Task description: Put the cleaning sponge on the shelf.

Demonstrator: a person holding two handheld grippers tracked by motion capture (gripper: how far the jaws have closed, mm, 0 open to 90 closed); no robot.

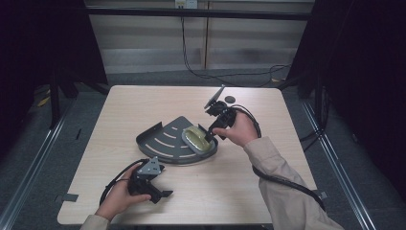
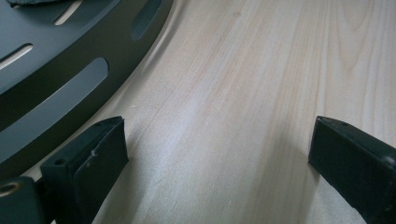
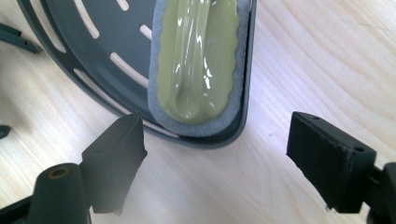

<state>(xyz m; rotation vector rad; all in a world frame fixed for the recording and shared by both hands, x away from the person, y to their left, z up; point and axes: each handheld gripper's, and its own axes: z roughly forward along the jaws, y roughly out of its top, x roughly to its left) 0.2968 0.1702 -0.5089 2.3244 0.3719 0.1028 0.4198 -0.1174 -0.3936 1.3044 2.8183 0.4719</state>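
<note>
At the middle of the counter [image 1: 143, 103] lies a dark grey, fan-shaped slotted tray [image 1: 165, 139], and at its right-hand corner rests a pale green scrubbing sponge [image 1: 196, 139] with a grey scalloped pad beneath it. In the right gripper view the sponge [image 3: 198, 60] has a glossy, moulded green top and sits tight against the tray's raised rim [image 3: 219, 140], inside the tray rather than on the wood. The right tongs [image 1: 211, 134] hang just at that corner, tilted down toward the sponge; their jaws stand wide apart, one to each side of the tray's corner, pinching nothing. The right hand [image 1: 242, 130] grips the handle, a beige sleeve behind it.

Nearer the front edge, the left tongs [image 1: 162, 195] rest low over bare wood, just beside the tray's curved front wall [image 2: 70, 98]. Their jaws are spread too, with only counter grain between them. The left hand [image 1: 119, 194] holds them, a black cable looping behind. A small dark disc [image 1: 230, 99] lies near the far edge.
</note>
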